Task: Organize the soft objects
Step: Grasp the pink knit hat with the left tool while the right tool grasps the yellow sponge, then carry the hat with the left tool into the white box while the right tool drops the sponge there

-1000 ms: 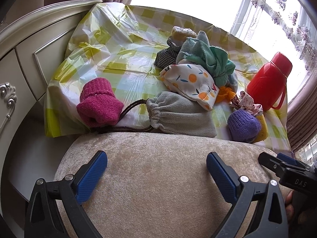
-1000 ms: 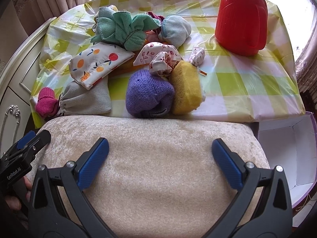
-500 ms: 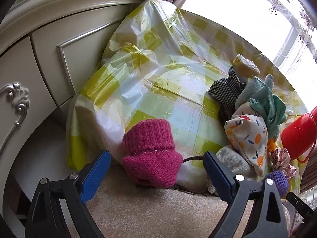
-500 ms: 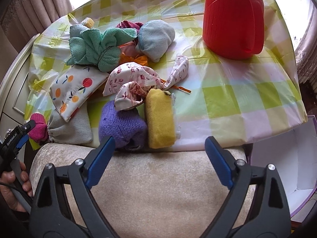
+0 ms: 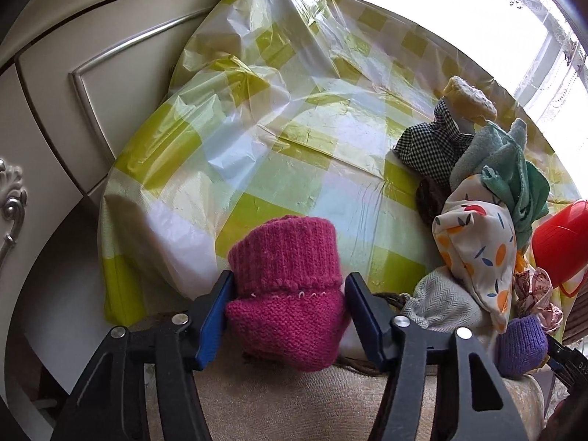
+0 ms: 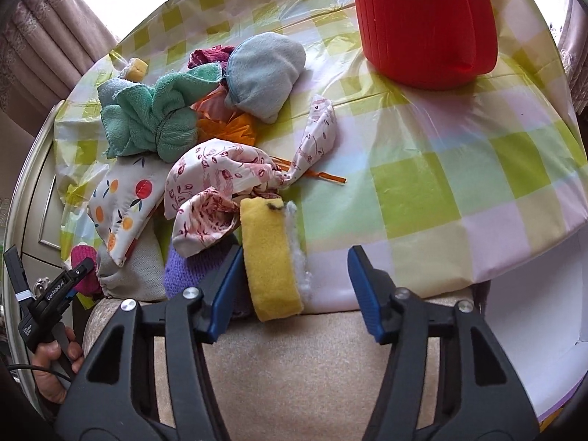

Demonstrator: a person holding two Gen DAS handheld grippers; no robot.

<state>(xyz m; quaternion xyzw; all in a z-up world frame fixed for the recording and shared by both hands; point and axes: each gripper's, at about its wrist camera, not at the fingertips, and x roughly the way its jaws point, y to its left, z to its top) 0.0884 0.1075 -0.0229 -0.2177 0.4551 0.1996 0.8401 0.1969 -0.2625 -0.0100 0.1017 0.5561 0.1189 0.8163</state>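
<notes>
A magenta knit sock sits at lower centre of the left view, between blue pads. The worktop cover is checked lime, white and pale blue. At right lie a black-and-white gingham cloth, a teal towel and a cream pouch printed with orange fruit. In the right view, a yellow sponge is at centre, a purple knit left of it, a red jug at top.

Left gripper and right gripper: black plastic arms, blue finger pads, silver pivot screws; white lettering on left body.
</notes>
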